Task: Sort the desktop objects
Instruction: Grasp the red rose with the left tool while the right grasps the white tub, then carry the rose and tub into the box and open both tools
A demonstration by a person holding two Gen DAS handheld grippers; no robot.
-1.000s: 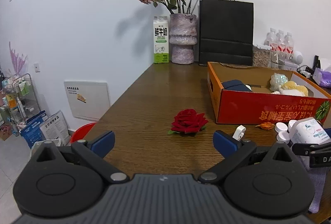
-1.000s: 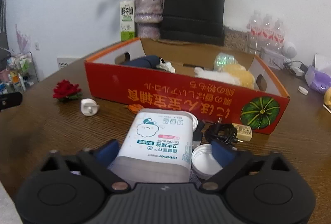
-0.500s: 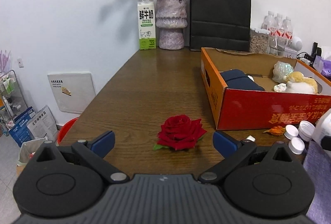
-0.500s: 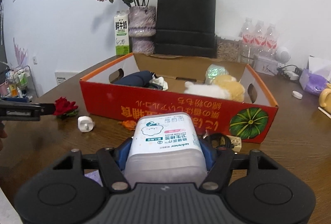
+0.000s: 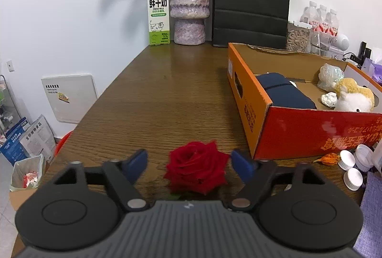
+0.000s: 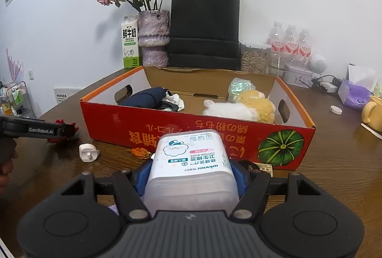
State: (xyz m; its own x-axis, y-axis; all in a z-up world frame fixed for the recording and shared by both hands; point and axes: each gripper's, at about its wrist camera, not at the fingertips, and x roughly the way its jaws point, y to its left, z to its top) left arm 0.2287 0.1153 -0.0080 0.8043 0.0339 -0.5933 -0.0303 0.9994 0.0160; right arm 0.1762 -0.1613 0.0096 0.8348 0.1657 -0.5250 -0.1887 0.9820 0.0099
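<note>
While our left gripper (image 5: 188, 160) closes its blue pads around the single red rose head (image 5: 197, 167) lying on the brown wooden table (image 5: 162, 100), a gap shows on the left side and the right pad sits at the petal edge, so not clamped yet. Our right gripper (image 6: 191, 177) has its pads pressed on both sides of one translucent white plastic cotton-bud box (image 6: 191, 167), held above the table just in front of the box wall.

Counts: one red-and-orange cardboard box (image 6: 181, 124), open top, upside-down print and a pumpkin picture on the front. Inside we see one navy fabric pouch (image 5: 284, 91), one white-and-yellow plush toy (image 6: 241, 107), one iridescent crinkled wrapper ball (image 6: 240, 88), one small crumpled white lump (image 5: 329, 99). On the table in front of the box: one white plug adapter (image 6: 88, 153), one dried orange flower (image 6: 140, 153), three white round bottle caps (image 5: 353, 162) in the left view, one more white cap (image 6: 336, 109) off to the right. A purple cloth (image 5: 370, 210) lies at the right edge.

Back of the table: one green-and-white milk carton (image 5: 158, 12), one mottled purple vase of dried pink roses (image 6: 154, 38), one black paper bag (image 5: 250, 5), three water bottles (image 6: 290, 43), one purple tissue pack (image 6: 355, 91), one yellow mug (image 6: 372, 112).

The box's front wall stands between the held cotton-bud box and the box interior; the box's corner sits just right of the rose.
</note>
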